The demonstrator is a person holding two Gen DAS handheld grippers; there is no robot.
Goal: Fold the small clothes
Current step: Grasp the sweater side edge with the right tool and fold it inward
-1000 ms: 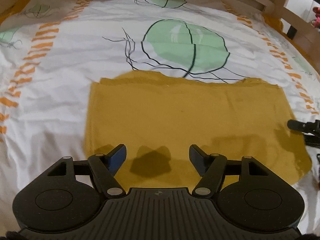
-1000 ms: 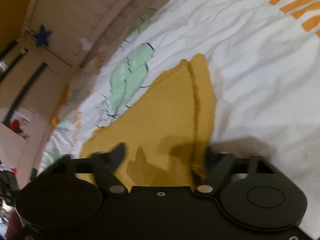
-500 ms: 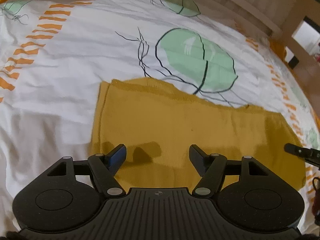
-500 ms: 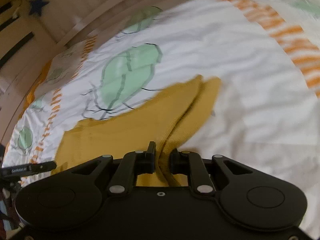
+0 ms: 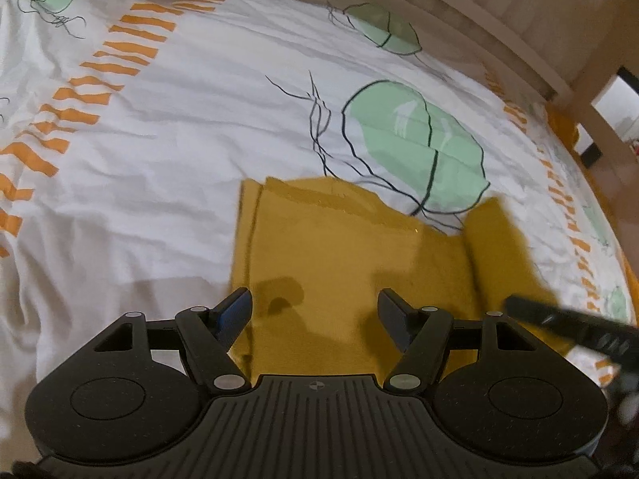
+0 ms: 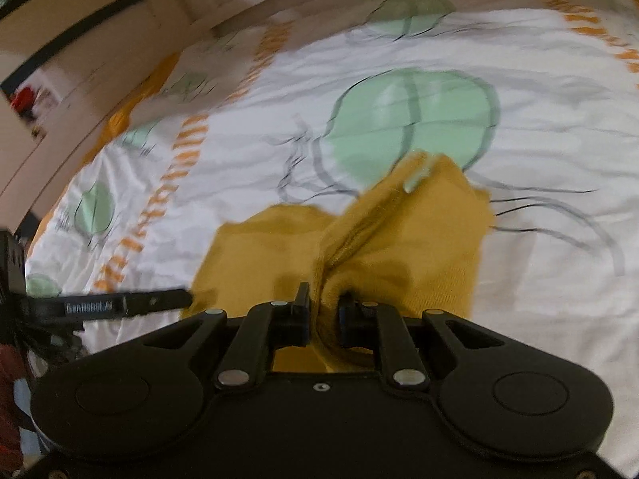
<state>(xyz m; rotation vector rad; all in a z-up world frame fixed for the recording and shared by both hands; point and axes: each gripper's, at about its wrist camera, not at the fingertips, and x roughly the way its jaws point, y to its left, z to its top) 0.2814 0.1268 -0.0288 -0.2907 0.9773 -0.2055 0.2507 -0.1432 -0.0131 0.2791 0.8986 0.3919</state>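
Note:
A mustard-yellow garment (image 5: pixel 343 255) lies on a white printed bed sheet (image 5: pixel 159 159). My left gripper (image 5: pixel 315 313) is open and empty, hovering over the garment's near left part. My right gripper (image 6: pixel 324 313) is shut on the garment's right edge (image 6: pixel 399 239) and holds it lifted and folded over toward the left. In the left wrist view the raised flap (image 5: pixel 495 239) stands at the right, with the right gripper's finger (image 5: pixel 559 319) beside it. The left gripper's finger (image 6: pixel 127 303) shows at the left of the right wrist view.
A wooden bed frame (image 5: pixel 519 32) runs along the far side of the bed. The sheet carries green leaf prints (image 5: pixel 415 147) and orange stripe bands (image 5: pixel 100 80). Floor and furniture show beyond the bed at the left of the right wrist view (image 6: pixel 60 60).
My right gripper closed on the garment's right edge, lifted it and carried it leftward over the garment. My left gripper stayed open and shifted toward the garment's left side.

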